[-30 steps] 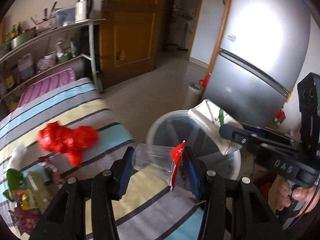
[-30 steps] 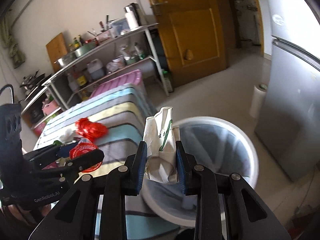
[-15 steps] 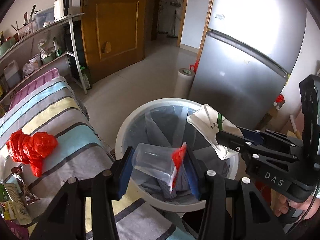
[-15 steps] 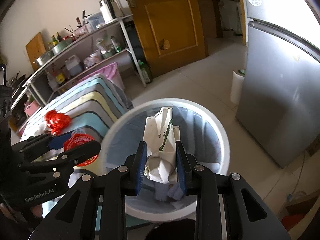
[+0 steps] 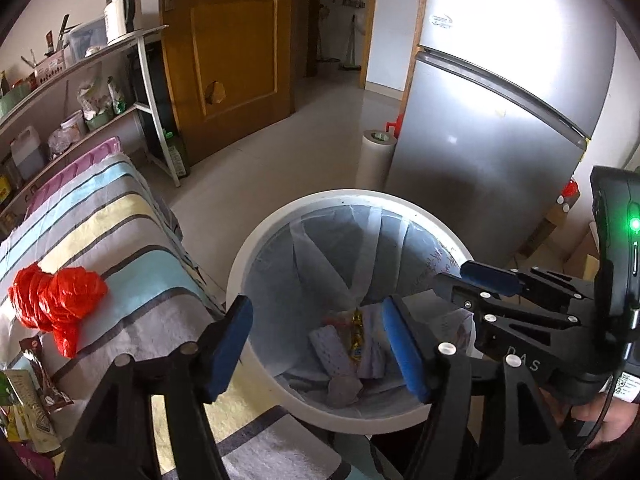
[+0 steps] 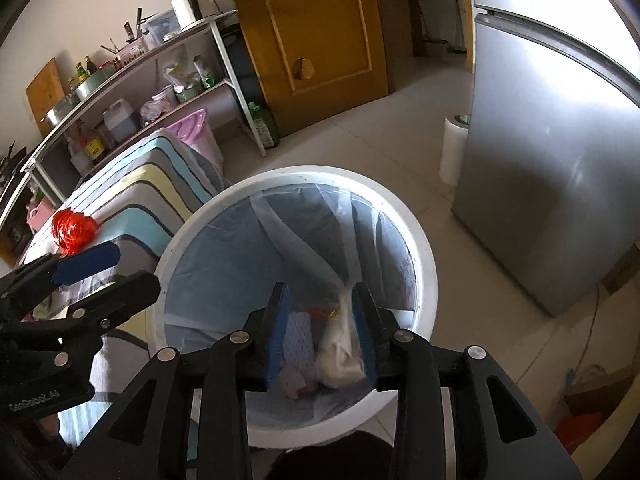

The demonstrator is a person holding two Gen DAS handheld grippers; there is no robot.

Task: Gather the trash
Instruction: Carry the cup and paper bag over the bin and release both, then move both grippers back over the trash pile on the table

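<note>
The left gripper's [image 5: 318, 340] fingers [image 5: 230, 342] are spread wide, empty, over the white bin [image 5: 256, 256]; the right gripper [image 6: 322, 336] is released, a blurred white wrapper [image 6: 340, 354] between its fingers above the bin's trash.

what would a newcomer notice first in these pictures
The white bin with its pale liner fills the middle of both views, trash lying at its bottom. Both grippers, left and right, hang over it with jaws apart. A red bag glows on the striped cloth to the left.
</note>
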